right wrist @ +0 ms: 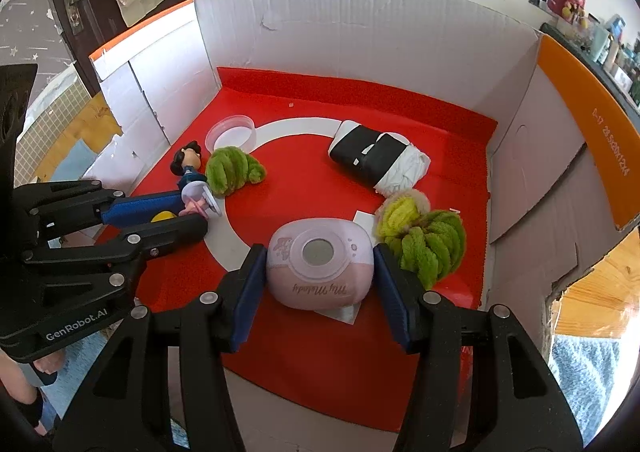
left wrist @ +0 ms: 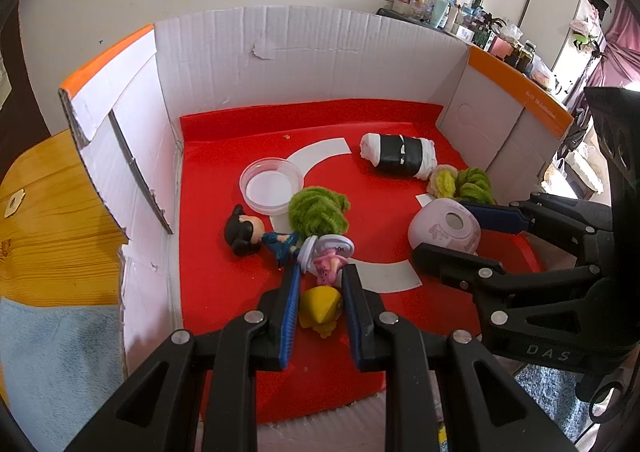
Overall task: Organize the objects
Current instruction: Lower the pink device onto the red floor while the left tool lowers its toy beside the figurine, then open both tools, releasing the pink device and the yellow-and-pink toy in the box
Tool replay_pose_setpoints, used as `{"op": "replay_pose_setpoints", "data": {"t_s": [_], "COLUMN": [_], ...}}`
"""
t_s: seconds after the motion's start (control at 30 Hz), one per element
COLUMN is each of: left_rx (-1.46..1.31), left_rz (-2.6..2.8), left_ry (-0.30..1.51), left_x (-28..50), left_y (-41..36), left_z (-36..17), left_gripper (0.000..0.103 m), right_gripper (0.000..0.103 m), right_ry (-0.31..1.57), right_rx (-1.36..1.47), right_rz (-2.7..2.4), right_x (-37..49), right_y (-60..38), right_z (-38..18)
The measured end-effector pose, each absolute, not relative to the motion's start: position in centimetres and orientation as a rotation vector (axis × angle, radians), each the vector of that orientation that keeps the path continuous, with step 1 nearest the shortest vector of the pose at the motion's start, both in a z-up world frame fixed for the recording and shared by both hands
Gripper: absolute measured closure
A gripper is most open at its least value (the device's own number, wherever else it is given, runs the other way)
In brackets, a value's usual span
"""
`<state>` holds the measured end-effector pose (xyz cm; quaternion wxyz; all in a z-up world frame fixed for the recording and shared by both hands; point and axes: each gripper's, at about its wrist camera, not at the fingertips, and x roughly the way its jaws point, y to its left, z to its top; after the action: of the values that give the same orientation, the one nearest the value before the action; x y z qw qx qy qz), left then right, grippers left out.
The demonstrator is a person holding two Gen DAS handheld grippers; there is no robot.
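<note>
Showing both grippers lowered into a white cardboard box (right wrist: 360, 23) lined with a red mat (right wrist: 304, 179), each bracketing one toy near the front edge of the mat. Largest of the two targets, the pink rounded case (right wrist: 320, 272) lies toward the front right of the mat, its circular window facing up and its long axis running across the fingers of the right gripper (right wrist: 318, 286). That gripper stands moderately open with one blue pad on each flank of the case; whether the pads actually press on it cannot be told, since a thin gap may remain at the right side. Just beside the case, toward the right wall, lies a green and yellow fuzzy bundle (right wrist: 428, 236).

Smaller, the pink figurine (left wrist: 326, 264) with white discs lies near the front left of the mat, directly between the fingertips of the left gripper (left wrist: 320, 272), which is nearly closed around it; firm contact is likely but not certain. A yellow toy (left wrist: 320, 310) sits further back between the same fingers.
</note>
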<state>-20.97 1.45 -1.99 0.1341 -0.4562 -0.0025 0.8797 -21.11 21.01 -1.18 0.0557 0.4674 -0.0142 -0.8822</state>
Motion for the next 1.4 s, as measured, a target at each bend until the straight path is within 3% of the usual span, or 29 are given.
{"op": "replay_pose_setpoints", "data": {"t_s": [0.07,0.17,0.37,0.5,0.87,1.03,1.4], "left_rx": [-1.321,-1.310,-1.302,-1.293,-1.260,-1.225,-1.191], "left_rz": [2.550,2.565,2.565,2.567,2.595,2.631,2.667], "left_ry": [-0.010,0.001,0.008,0.001,0.020,0.036,0.027], "left_x": [-21.0,-20.8,-20.7,-20.5,-19.3,-18.4,-16.9], "left_y": [1.5,1.5,1.5,1.4,1.1,0.9,-0.1], "left_z": [-2.0,-1.9,-1.9,-1.8,-0.8,-0.1,0.8], "left_gripper": [0.079,0.067,0.066,0.063,0.057,0.043,0.035], "right_gripper": [0.046,0.042,0.041,0.034,0.027,0.023,0.017], "right_ry": [-0.055,-0.045,-0.048,-0.044,-0.024,0.000,0.012], "right_rx": [1.412,1.409,1.398,1.382,1.345,1.320,1.270], "right_rz": [-2.670,-2.672,-2.680,-2.688,-2.712,-2.733,-2.759], "right_x": [-21.0,-21.0,-20.6,-20.2,-19.2,-18.4,-16.8], "right_y": [21.0,20.8,20.8,20.7,20.6,20.4,20.0], "right_z": [-1.2,-1.2,-1.2,-0.8,0.0,0.7,1.8]}}
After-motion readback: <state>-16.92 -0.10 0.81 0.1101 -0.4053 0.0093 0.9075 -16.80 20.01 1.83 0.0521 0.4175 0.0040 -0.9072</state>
